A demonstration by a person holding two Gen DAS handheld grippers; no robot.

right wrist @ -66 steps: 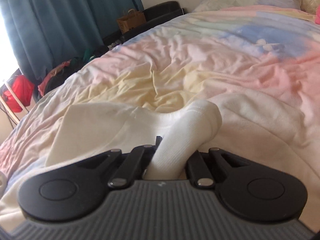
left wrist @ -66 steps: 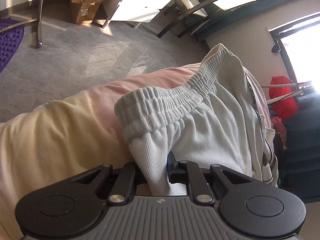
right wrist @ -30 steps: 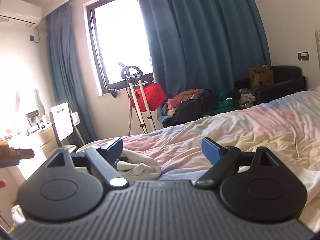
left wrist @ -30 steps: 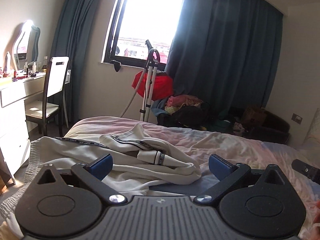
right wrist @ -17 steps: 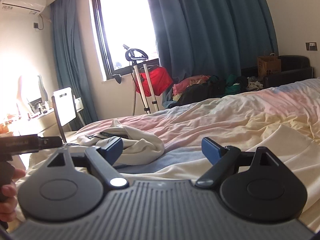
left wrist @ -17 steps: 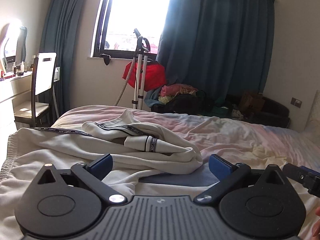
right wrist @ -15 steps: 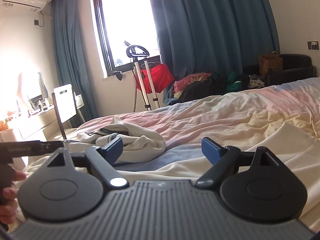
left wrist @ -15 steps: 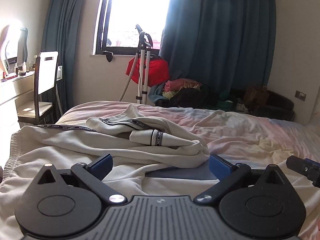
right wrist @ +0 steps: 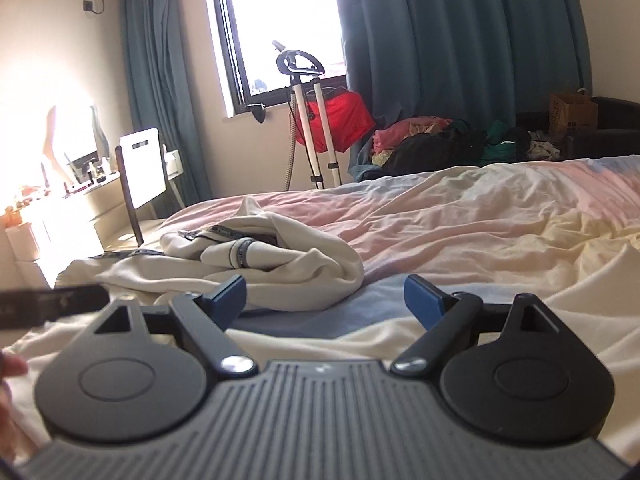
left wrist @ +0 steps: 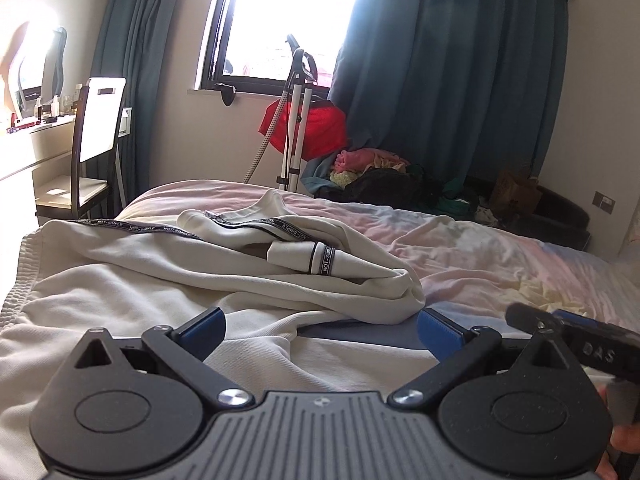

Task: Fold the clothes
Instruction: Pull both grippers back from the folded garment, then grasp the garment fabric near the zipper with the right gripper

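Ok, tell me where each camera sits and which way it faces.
Left wrist: on the left gripper, low over the bed, facing the window; its open blue-padded fingers show, the right gripper at right edge.
Right wrist: on the right gripper, same heading; open fingers show, a hand at left edge.
Shared: cream trousers, red bag, white chair, teal curtains.

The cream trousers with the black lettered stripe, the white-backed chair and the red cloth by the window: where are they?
Cream trousers with the black lettered stripe [left wrist: 256, 268], left wrist view: bunched leg fabric.
White-backed chair [left wrist: 100, 124], left wrist view: backrest panel.
Red cloth [right wrist: 344, 120], right wrist view: its middle.
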